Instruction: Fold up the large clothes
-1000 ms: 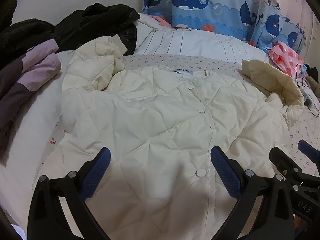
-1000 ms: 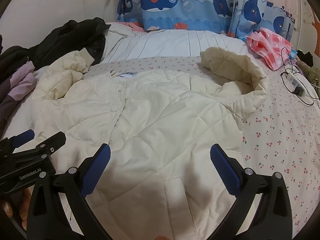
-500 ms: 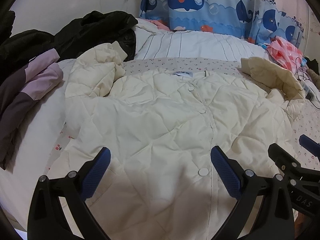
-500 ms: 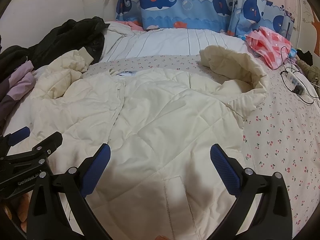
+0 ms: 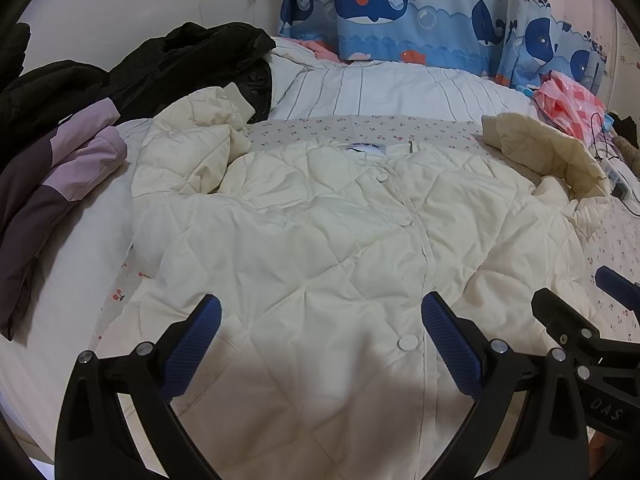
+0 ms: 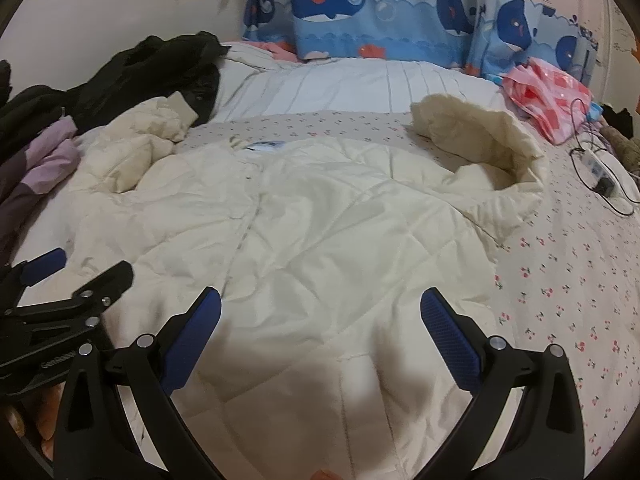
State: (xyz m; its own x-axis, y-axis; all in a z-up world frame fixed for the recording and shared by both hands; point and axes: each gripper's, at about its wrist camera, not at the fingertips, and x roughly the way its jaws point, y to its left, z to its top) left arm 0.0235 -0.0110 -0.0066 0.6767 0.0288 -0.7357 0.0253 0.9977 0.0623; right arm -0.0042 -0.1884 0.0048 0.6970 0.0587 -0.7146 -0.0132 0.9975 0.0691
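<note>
A cream quilted jacket lies spread front-up on the bed, snap buttons down its middle. Its left sleeve is bunched at the far left and its fur-lined hood lies out to the right. My left gripper hovers open over the jacket's lower left front, nothing between its blue pads. Beside it, my right gripper is open above the lower right front. Each gripper shows at the edge of the other's view: the right gripper and the left gripper.
A black coat and a purple garment are piled at the far left. A striped white duvet and whale-print curtain lie behind. A pink garment and a power strip with cables sit at the right on the cherry-print sheet.
Both grippers have drawn back and up slightly from the jacket, still open. The jacket has not moved.
</note>
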